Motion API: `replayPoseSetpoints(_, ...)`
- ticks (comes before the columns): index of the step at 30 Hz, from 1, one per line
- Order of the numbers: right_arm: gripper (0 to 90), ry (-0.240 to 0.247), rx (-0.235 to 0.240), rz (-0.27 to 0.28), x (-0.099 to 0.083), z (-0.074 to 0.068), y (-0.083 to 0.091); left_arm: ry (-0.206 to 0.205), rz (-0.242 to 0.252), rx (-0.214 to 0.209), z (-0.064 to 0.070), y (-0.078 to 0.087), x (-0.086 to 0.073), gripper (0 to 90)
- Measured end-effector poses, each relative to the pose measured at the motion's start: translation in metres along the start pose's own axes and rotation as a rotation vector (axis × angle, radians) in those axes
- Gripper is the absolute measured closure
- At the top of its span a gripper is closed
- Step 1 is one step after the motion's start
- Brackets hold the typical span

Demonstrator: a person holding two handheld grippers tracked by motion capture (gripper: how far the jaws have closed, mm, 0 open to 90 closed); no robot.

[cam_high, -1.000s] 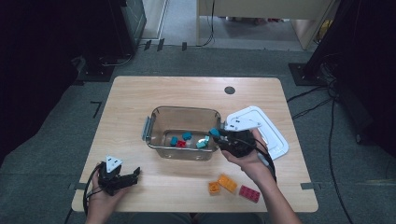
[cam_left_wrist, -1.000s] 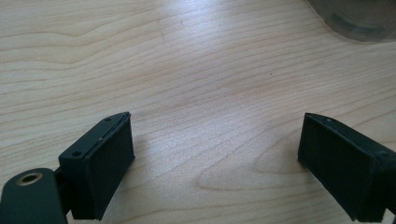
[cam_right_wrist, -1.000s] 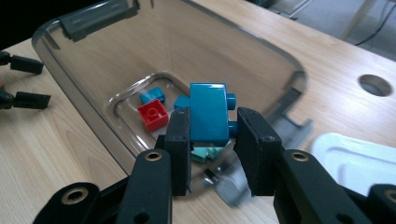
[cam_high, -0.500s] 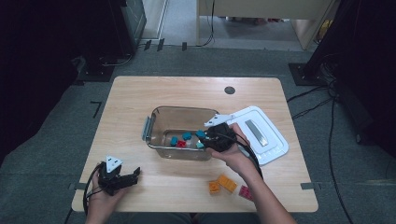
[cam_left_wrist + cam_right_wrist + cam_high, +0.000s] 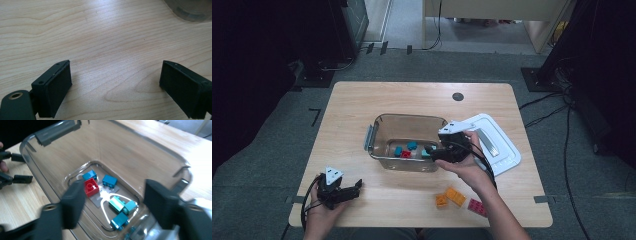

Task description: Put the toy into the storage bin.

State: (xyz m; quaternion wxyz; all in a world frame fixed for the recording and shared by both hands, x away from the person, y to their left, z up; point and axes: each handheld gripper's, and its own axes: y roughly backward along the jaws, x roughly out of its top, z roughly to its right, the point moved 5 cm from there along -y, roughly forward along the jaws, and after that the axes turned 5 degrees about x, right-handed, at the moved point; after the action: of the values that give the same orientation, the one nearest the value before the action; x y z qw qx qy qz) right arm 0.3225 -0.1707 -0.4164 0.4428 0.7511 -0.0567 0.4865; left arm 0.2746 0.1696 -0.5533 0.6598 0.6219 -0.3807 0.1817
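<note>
A clear plastic tub (image 5: 382,124) stands mid-table; inside lie a red brick (image 5: 91,187) and several blue and teal bricks (image 5: 110,180). My right gripper (image 5: 432,151) hovers over the tub's right side, open, jaws wide apart with nothing between them (image 5: 113,202). A teal brick pair (image 5: 122,205) lies on the tub floor below it. My left gripper (image 5: 354,189) rests low at the table's front left, open and empty (image 5: 115,85), over bare wood. Two orange bricks (image 5: 451,196) and a pink brick (image 5: 477,206) lie on the table in front of the tub.
The tub's white lid (image 5: 492,142) lies to its right under my right hand. A round dark hole (image 5: 457,96) sits in the table (image 5: 352,105) near the far edge. Cables (image 5: 552,107) and dark equipment surround the table on the floor.
My right gripper has moved left from the tub's right rim to over its inside, and its jaws now stand open. The left gripper has stayed put.
</note>
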Motion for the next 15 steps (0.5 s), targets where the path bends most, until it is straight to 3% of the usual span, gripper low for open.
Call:
replayPoseSetpoints(4, 15.9, -0.006, -0.027, 0.042, -0.003, 0.003, 0.015, 0.0, -0.001, 0.0, 0.0, 0.0, 0.0, 10.4)
replayPoseSetpoints(15, 2.4, -0.015, -0.062, 0.114, -0.027, 0.01, 0.055, 0.003, 0.0, -0.001, 0.0, 0.0, 0.0, 10.5)
